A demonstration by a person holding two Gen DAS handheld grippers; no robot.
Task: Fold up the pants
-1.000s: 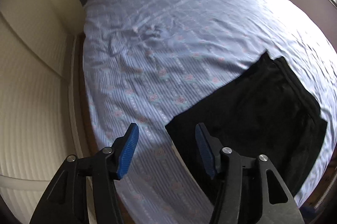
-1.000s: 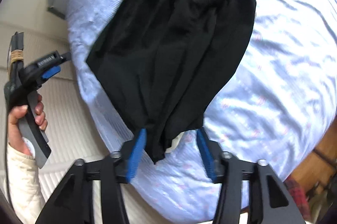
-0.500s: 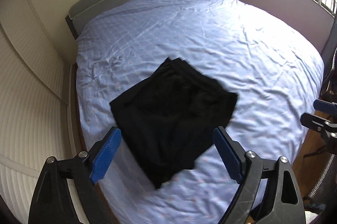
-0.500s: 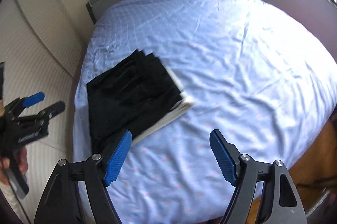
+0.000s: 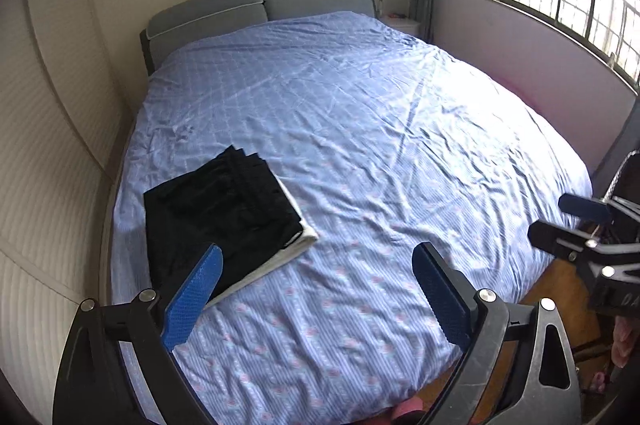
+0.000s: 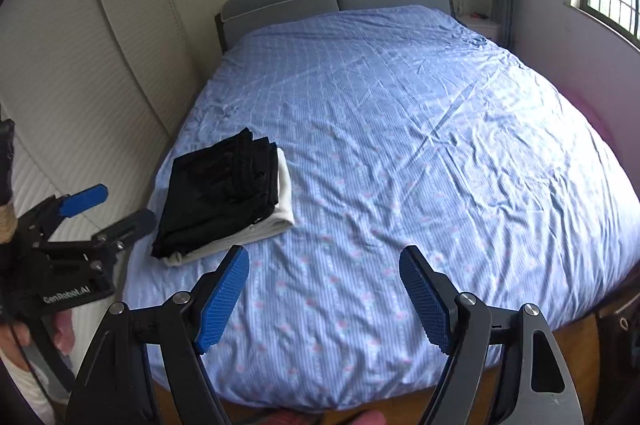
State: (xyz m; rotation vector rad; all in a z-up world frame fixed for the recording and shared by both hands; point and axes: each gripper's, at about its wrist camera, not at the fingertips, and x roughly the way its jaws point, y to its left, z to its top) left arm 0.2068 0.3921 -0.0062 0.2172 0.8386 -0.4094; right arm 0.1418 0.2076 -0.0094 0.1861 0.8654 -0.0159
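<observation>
Black pants [image 6: 224, 193] folded; both hand-held grippers spread.

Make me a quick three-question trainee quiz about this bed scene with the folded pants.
1. True or false: the black pants lie folded on a white garment.
2. The left gripper is: A) open B) shut on the pants.
3. Fill in: the stack sits near the bed's ____ edge, seen from its foot.

Key: 1 true; 2 A; 3 left.
</observation>
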